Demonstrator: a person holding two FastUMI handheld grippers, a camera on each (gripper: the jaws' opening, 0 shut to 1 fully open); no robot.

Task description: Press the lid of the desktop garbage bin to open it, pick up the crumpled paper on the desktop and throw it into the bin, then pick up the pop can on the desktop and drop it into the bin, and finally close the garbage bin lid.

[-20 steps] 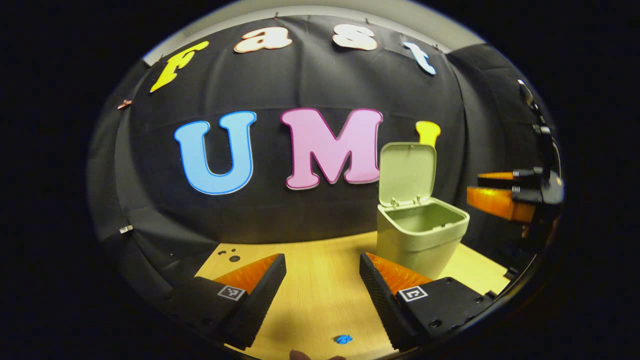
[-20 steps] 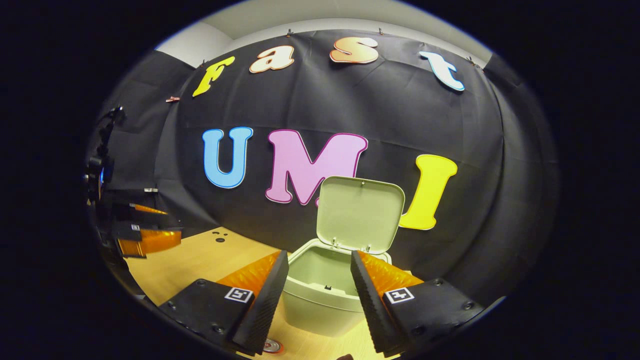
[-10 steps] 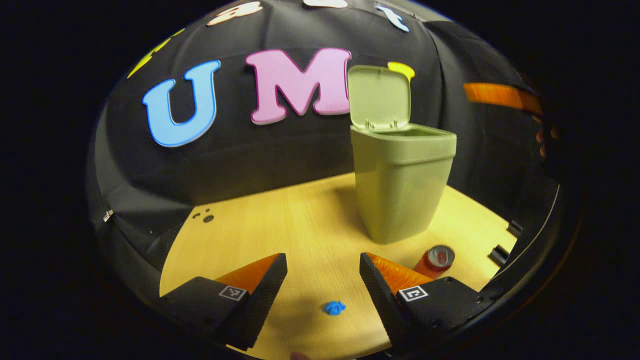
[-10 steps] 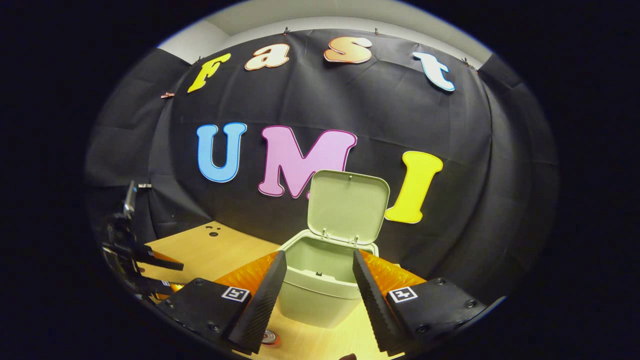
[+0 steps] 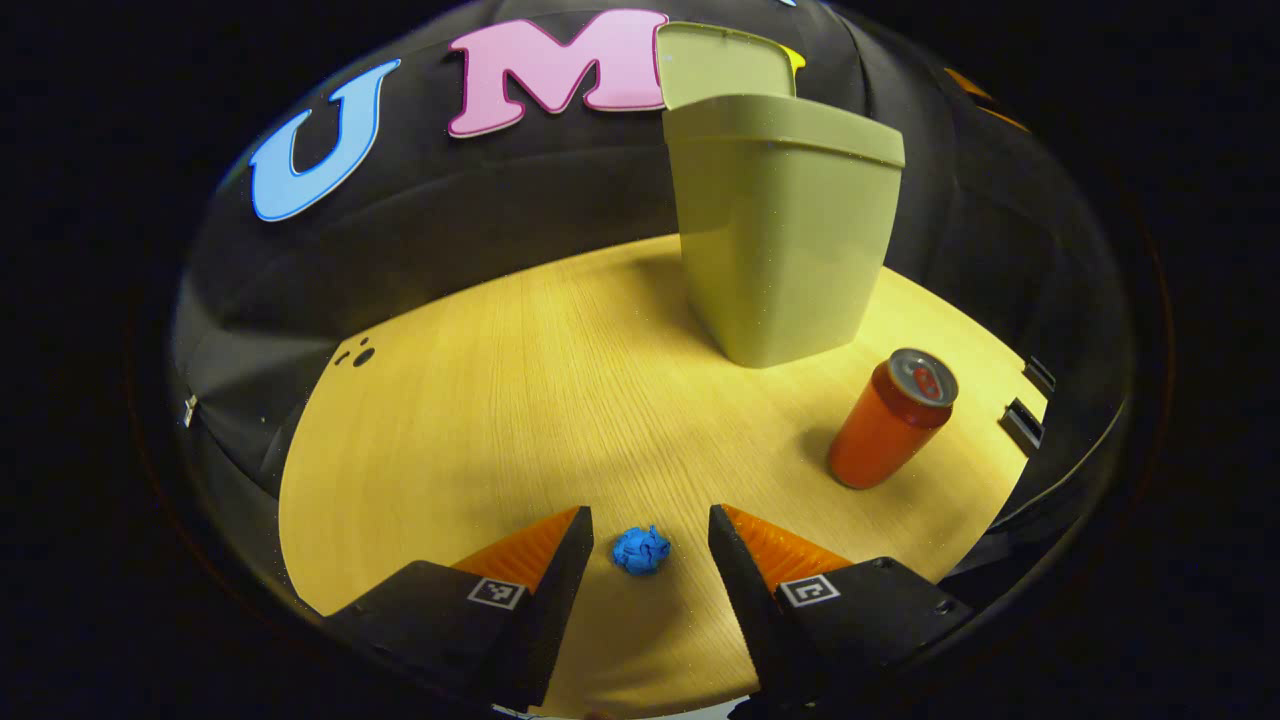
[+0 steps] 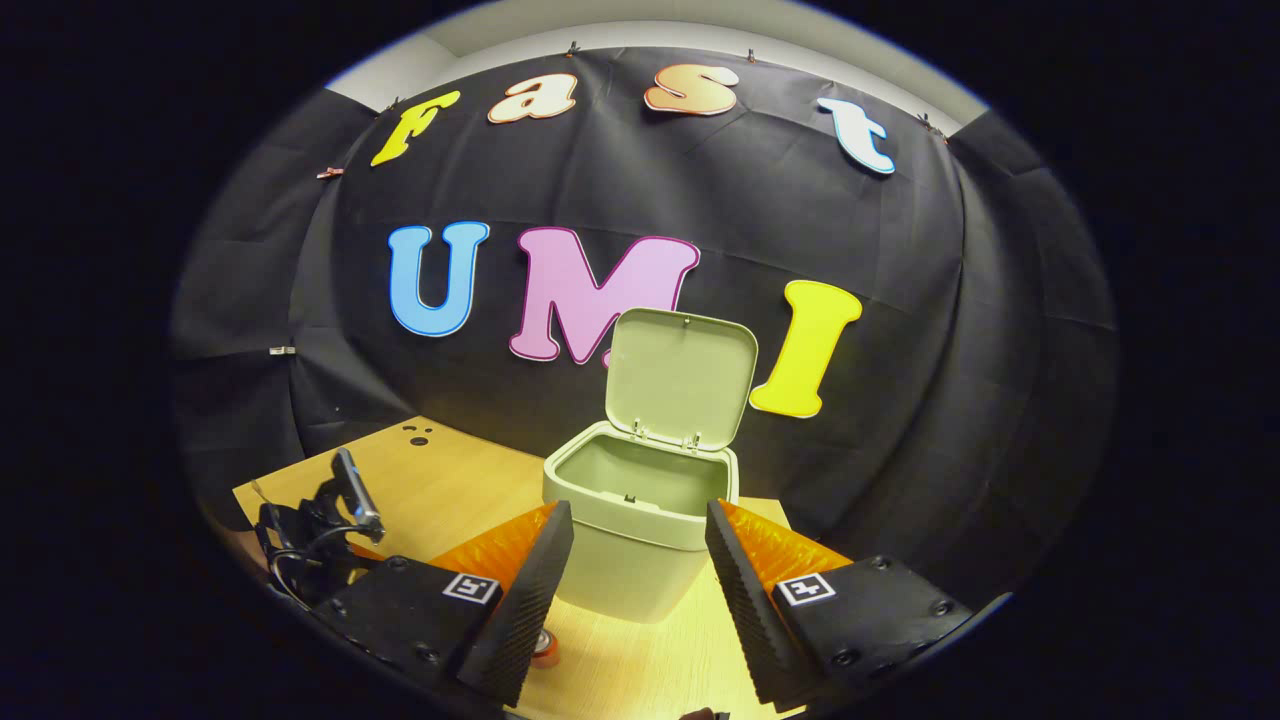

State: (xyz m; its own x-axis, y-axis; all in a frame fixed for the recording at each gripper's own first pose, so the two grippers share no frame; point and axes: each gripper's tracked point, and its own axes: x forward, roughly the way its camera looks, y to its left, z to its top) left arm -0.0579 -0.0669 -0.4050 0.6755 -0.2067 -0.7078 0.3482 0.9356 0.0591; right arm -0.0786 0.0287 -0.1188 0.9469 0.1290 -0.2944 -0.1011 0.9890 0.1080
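A small blue crumpled paper (image 5: 641, 550) lies on the wooden desktop (image 5: 520, 390), right between the fingertips of my open left gripper (image 5: 648, 535), with gaps on both sides. The pale green bin (image 5: 780, 230) stands at the back with its lid (image 6: 680, 378) up; its hollow (image 6: 638, 475) looks empty. A red pop can (image 5: 888, 420) stands upright in front of the bin, to its right. My right gripper (image 6: 640, 545) hangs open above the desk in front of the bin (image 6: 640, 520), holding nothing. The can's top (image 6: 545, 647) peeks beside its left finger.
The black cloth wall closes the back and sides of the desk. Small dark holes (image 5: 355, 355) mark the desktop at the far left. Two dark clips (image 5: 1022, 420) sit at the desk's right edge. The left gripper's body (image 6: 320, 525) shows low left in the right gripper view.
My left gripper has dropped and tilted down to the desk, bringing the blue paper between its fingertips. The right gripper has drawn back slightly from the bin, staying open.
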